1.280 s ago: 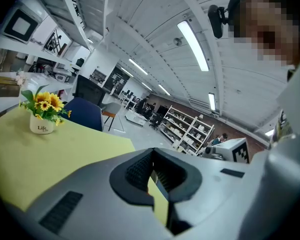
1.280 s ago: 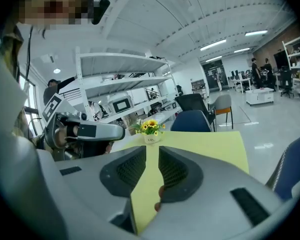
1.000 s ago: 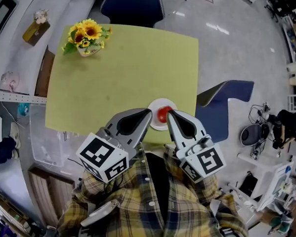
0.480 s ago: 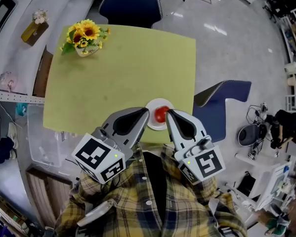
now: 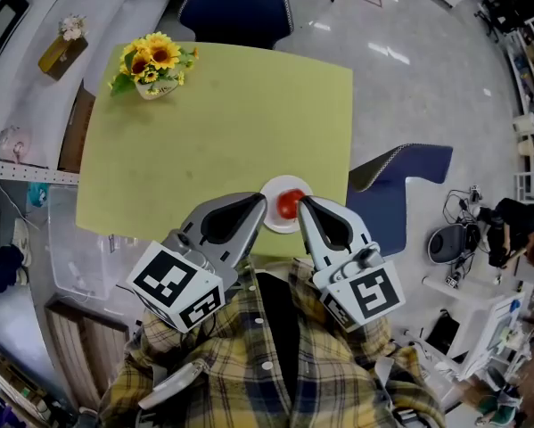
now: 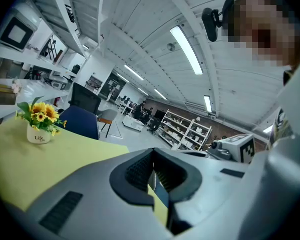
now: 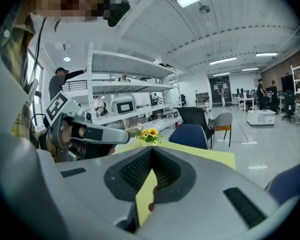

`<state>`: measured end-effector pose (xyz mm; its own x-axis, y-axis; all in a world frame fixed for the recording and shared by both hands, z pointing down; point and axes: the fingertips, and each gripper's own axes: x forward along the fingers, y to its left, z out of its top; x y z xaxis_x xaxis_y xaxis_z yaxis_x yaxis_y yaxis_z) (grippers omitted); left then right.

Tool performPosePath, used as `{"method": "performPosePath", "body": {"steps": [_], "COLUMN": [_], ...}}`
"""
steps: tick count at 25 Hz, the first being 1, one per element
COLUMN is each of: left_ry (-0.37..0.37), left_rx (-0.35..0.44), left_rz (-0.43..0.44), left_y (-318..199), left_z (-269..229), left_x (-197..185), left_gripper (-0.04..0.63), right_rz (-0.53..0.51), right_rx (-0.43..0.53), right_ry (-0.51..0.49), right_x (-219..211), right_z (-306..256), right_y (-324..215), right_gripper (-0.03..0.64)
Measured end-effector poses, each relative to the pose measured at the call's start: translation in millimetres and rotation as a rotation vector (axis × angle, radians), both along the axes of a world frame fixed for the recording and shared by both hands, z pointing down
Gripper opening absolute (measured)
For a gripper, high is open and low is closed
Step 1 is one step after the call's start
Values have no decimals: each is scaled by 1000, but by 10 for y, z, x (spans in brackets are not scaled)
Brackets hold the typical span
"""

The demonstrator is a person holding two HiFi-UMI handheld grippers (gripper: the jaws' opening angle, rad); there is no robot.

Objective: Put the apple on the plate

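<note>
A red apple point(image 5: 289, 204) lies on a small white plate point(image 5: 272, 224) at the near right edge of the yellow-green table point(image 5: 222, 123). Both grippers hover close to my chest, just short of the plate. The left gripper point(image 5: 265, 201) points at the plate's left side and the right gripper point(image 5: 302, 201) at its right side. Each has its tips together and nothing between them. In the left gripper view the left gripper point(image 6: 154, 151) shows only table through its slot. In the right gripper view a red sliver of the apple point(image 7: 151, 205) shows below the right gripper point(image 7: 152, 150).
A white vase of sunflowers point(image 5: 151, 68) stands at the table's far left corner. A blue chair point(image 5: 240, 7) is at the far side and another blue chair point(image 5: 400, 181) to the right. White shelving point(image 5: 17, 78) runs along the left.
</note>
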<state>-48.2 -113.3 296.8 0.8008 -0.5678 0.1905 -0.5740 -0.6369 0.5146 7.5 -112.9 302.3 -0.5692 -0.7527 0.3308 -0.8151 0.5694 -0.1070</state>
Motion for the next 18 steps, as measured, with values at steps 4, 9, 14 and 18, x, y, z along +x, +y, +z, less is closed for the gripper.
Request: {"method": "performPosePath", "body": {"steps": [4, 9, 14, 18], "left_ry": [0, 6, 13, 19], "left_rx": [1, 2, -12, -12], "left_rz": [-6, -1, -7, -26], "left_y": [3, 14, 61, 56], "left_z": [-4, 14, 41, 44], "left_x": [-15, 29, 1, -58], "left_gripper": [8, 8, 8, 8], "right_rz": [2, 10, 7, 8], "right_rx": [-2, -19, -41, -41], "right_ry": [-2, 8, 7, 11], "right_x": [10, 51, 16, 28], "right_z": [10, 62, 114, 109], "right_y": [8, 21, 82, 97], "right_gripper": [-5, -5, -5, -5]}}
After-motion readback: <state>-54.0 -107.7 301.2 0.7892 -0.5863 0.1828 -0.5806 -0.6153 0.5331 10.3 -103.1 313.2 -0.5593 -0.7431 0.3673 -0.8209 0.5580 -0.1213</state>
